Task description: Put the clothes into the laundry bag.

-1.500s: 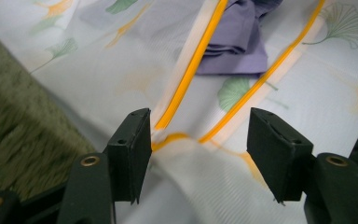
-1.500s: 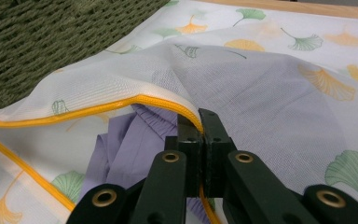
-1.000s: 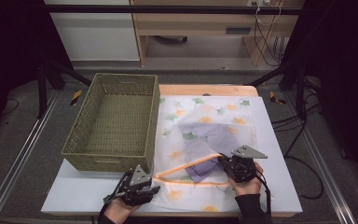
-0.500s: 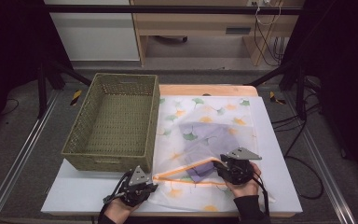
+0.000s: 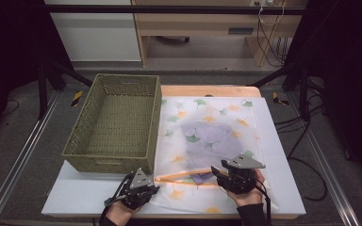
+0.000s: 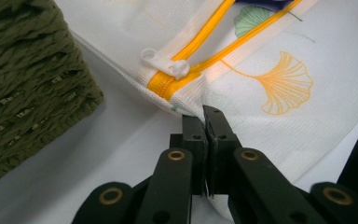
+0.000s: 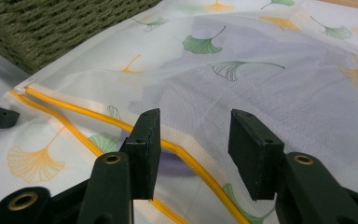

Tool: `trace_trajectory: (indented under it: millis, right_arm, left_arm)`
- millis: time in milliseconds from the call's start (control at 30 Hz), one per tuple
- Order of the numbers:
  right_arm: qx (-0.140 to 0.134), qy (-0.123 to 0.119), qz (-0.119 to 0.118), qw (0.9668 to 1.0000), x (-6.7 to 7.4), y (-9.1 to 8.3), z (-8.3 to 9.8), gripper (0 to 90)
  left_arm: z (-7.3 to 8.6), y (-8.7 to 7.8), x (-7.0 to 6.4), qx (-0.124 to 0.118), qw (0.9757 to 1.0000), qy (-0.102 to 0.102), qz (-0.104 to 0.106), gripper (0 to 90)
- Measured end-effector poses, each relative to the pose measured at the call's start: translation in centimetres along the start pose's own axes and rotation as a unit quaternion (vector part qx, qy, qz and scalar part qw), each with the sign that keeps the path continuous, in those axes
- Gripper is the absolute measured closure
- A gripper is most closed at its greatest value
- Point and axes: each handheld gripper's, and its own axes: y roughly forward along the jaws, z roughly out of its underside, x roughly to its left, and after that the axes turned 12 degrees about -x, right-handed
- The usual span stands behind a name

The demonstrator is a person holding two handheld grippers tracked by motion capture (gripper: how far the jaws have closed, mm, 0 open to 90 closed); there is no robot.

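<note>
The left gripper [image 6: 206,122] is clenched on the corner of the white mesh zip bag [image 5: 217,136], pinching the fabric just below the white zipper pull [image 6: 165,63], which lies right in front of its jaws at the closed end of the orange zipper [image 5: 184,178]. The right gripper [image 7: 193,140] has just been opening; its jaws now stand apart over the unzipped mouth, with the zipper running between them but nothing pressed. A purple garment [image 5: 212,139] lies inside the bag, beyond the right gripper, and the woven basket [image 5: 115,122] sits ahead of the left gripper. The risk I see is the garment near the mouth catching in the zipper teeth, or the thin mesh slipping from the left pinch if the right pulls hard.
</note>
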Motion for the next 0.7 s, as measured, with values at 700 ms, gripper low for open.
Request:
trace_trajectory:
  millis: [700]
  right_arm:
    - [0.065, 0.018, -0.067, 0.9955, 2.7, 2.2, 3.0, 90.0]
  left_arm:
    - [0.0, -0.1, -0.1, 0.002, 1.0, -0.006, -0.003, 87.1]
